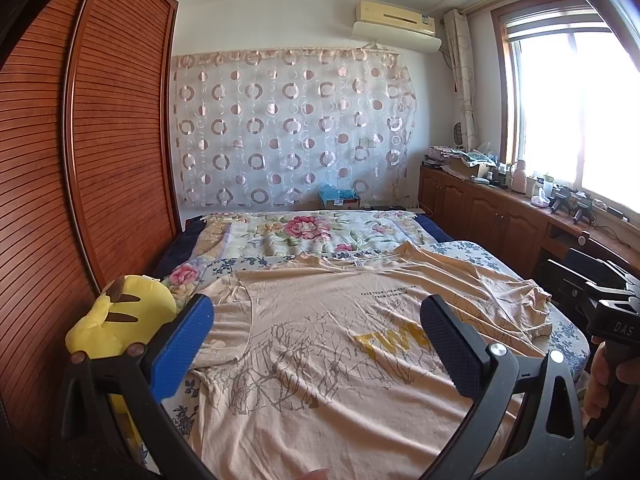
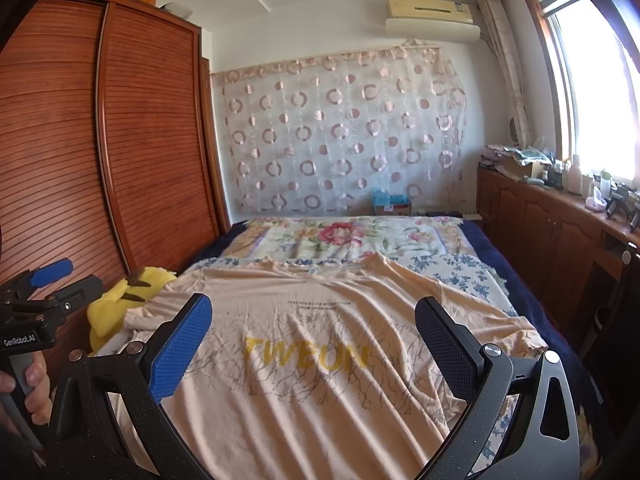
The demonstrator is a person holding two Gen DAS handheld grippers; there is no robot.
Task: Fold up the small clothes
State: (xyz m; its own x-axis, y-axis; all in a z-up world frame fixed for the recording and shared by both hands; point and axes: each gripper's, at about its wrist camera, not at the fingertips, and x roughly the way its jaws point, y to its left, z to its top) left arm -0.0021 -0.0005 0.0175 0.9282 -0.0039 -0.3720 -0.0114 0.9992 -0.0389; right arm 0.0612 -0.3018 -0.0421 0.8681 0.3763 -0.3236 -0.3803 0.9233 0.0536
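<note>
Across the middle of the floral-sheeted bed [image 2: 460, 272]: one peach cotton T-shirt with yellow lettering [image 2: 320, 344], spread flat. Near the left edge, one yellow plush toy [image 1: 120, 320]. Above, two grippers, left gripper [image 1: 316, 344] and right gripper [image 2: 314, 344], both spread wide, holding nothing.

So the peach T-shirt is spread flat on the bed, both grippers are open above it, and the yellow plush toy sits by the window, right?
Not quite: the yellow plush toy sits by the wooden wardrobe, opposite the window; the left wrist view shows it. The rest holds.
</note>
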